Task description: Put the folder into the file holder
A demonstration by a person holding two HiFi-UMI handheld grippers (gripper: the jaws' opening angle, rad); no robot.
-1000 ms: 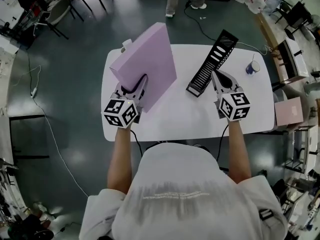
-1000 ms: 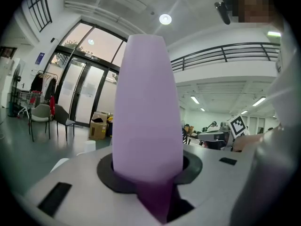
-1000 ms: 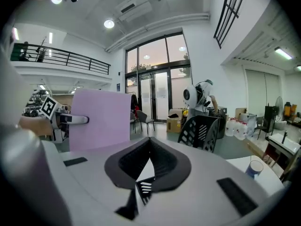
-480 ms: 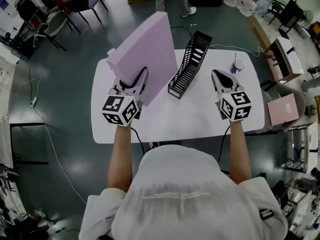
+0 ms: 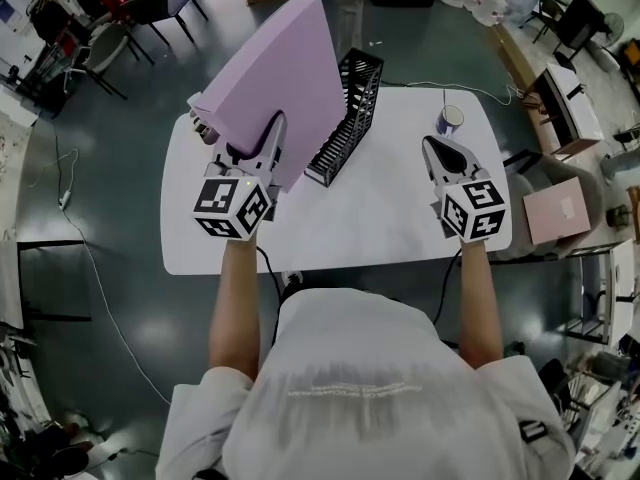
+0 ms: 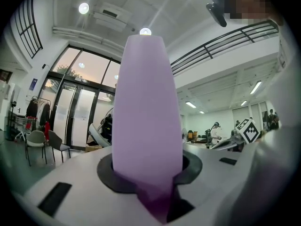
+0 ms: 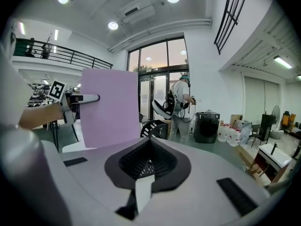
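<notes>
My left gripper (image 5: 262, 144) is shut on the lower edge of a large lilac folder (image 5: 280, 78). The folder stands upright, lifted off the white table (image 5: 400, 218) and leaning left. In the left gripper view the folder (image 6: 146, 112) fills the middle, clamped between the jaws. A black slotted file holder (image 5: 345, 118) stands on the table just right of the folder, running away from me. My right gripper (image 5: 441, 154) hovers shut and holds nothing, right of the holder. The right gripper view shows the folder (image 7: 107, 107), the left gripper (image 7: 87, 98) and the holder (image 7: 155, 128).
A cup (image 5: 449, 120) stands at the table's back right corner. A small pale object (image 5: 201, 126) sits at the left edge behind the folder. A pink box (image 5: 558, 216) lies on a side unit to the right. A person (image 7: 181, 108) stands beyond the table.
The left gripper has carried the folder higher and closer to the file holder; its right edge now reaches the holder's left side. The right gripper has stayed shut in the same spot.
</notes>
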